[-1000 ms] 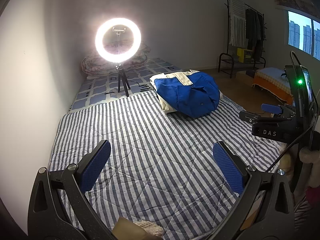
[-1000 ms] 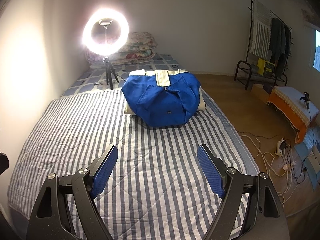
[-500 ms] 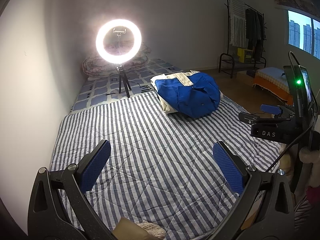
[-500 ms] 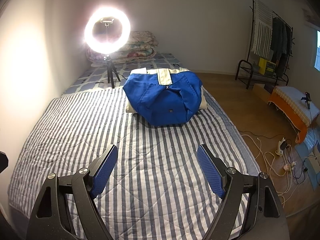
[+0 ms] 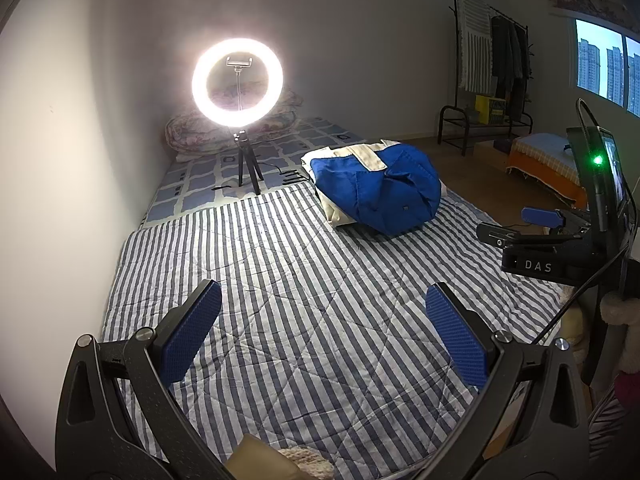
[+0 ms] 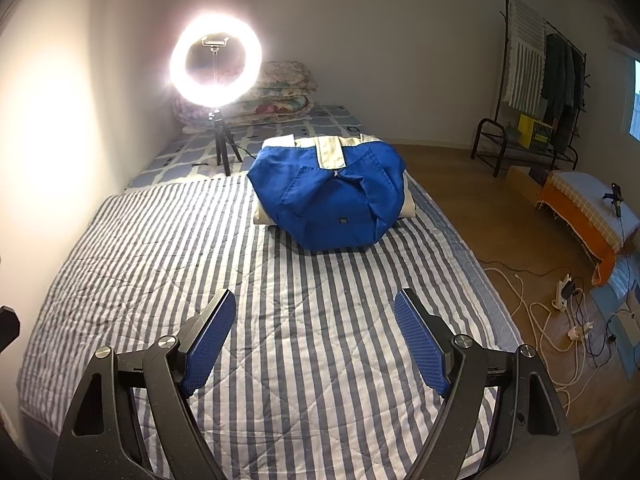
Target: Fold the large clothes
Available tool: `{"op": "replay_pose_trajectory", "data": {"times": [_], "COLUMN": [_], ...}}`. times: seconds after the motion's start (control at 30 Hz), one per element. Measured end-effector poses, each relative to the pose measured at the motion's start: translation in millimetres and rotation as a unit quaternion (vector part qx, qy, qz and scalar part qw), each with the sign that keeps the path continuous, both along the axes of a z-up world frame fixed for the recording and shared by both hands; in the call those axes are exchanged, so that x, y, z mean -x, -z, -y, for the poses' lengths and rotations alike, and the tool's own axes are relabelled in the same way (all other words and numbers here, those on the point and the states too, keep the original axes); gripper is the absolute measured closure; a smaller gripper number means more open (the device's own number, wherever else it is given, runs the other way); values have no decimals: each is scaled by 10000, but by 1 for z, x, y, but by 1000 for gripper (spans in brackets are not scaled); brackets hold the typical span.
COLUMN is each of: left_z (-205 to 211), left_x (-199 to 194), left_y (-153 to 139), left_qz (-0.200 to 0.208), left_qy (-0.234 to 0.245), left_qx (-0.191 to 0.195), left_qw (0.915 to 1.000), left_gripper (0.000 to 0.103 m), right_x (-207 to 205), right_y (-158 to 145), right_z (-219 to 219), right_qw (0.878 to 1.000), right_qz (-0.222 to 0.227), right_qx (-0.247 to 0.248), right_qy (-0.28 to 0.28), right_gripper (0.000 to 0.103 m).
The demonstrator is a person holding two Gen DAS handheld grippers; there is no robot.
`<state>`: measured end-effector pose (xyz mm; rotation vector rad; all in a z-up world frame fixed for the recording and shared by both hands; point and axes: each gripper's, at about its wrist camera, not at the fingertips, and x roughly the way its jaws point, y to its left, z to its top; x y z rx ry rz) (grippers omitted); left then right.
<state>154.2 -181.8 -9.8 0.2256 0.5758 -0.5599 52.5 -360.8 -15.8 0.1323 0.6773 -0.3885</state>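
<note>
The blue-and-cream garment (image 6: 328, 200) sits as a compact, puffy bundle well ahead of both grippers, at the far end of the striped quilt (image 6: 280, 340), slightly right of centre from the left gripper (image 5: 324, 332) and almost dead ahead of the right gripper (image 6: 316, 340). Its sides look tucked in toward a central seam with a cream panel on top, so it reads as already folded, or at least gathered into a packet; whether more folds are intended cannot be told from here. Neither gripper has hold of anything: both have their blue pads (image 5: 192, 336) spread wide over bare quilt, nothing between them, well short of the bundle. Seen from the left wrist, the right gripper's body (image 5: 544, 240) hangs off to the right, just past the quilt's edge. Beyond the bundle a ring light (image 6: 216, 64) stands on its tripod, ahead and to the left, with folded bedding (image 6: 280, 96) against the wall behind it. No other loose clothes lie on the quilt, so little work appears left here.
</note>
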Motion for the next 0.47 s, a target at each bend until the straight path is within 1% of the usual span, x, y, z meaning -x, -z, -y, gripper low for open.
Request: {"op": "replay_pose_trajectory", "data": {"times": [0.27, 0.47], "left_z": [-5, -6], "left_x": [6, 7], "left_y": [-2, -1], "left_qz": [140, 97], "left_qy": [-116, -120], "left_qx": [73, 61], "left_qw": [9998, 9999], "left_gripper": [0, 0], "right_x": [0, 0], "right_y": [0, 0], "right_z": [-1, 0], "right_qw": [10000, 10000], "right_qz": [-21, -25], "right_qx": [-16, -52], "right_qy": [-13, 8], "right_gripper": [21, 21]}}
